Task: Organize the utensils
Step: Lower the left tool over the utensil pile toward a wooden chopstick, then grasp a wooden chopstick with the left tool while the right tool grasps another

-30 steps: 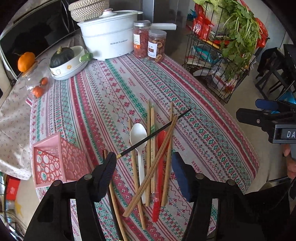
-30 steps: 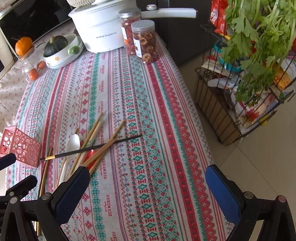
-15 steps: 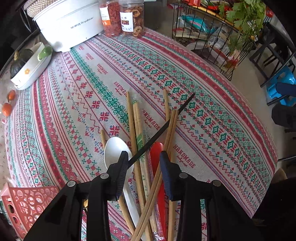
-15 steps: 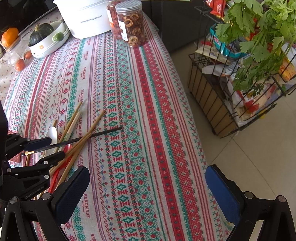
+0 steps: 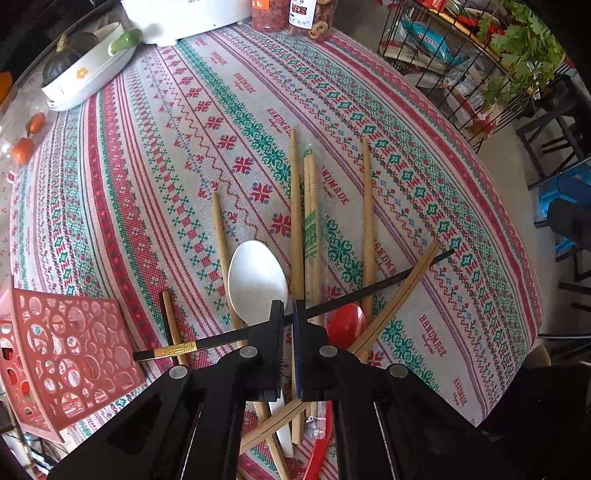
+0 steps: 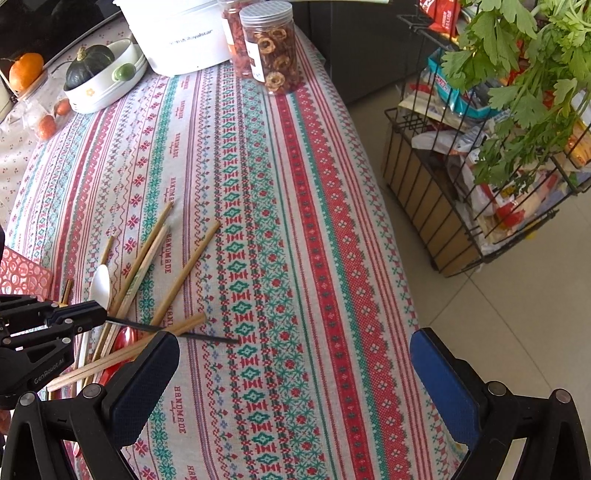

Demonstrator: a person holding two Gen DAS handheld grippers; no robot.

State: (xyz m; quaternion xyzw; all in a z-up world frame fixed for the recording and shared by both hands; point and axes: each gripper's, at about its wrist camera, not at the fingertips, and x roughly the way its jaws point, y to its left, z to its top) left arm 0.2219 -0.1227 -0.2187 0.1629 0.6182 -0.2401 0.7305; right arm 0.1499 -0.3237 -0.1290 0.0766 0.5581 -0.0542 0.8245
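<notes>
A pile of utensils lies on the patterned tablecloth: several wooden chopsticks, a white spoon, a red spoon and one black chopstick with a gold band. My left gripper points down into the pile, shut on the black chopstick near its middle. In the right wrist view the same left gripper holds the black chopstick across the wooden ones. My right gripper hovers open over the cloth to the right of the pile, with nothing between its fingers.
A pink perforated basket lies left of the pile. At the far end stand a white pot, two snack jars and a white dish holding a dark squash. Beyond the table's right edge is a wire rack with greens.
My left gripper came down onto the pile and its jaws closed from wide open onto the black chopstick. The right gripper stayed open and barely shifted.
</notes>
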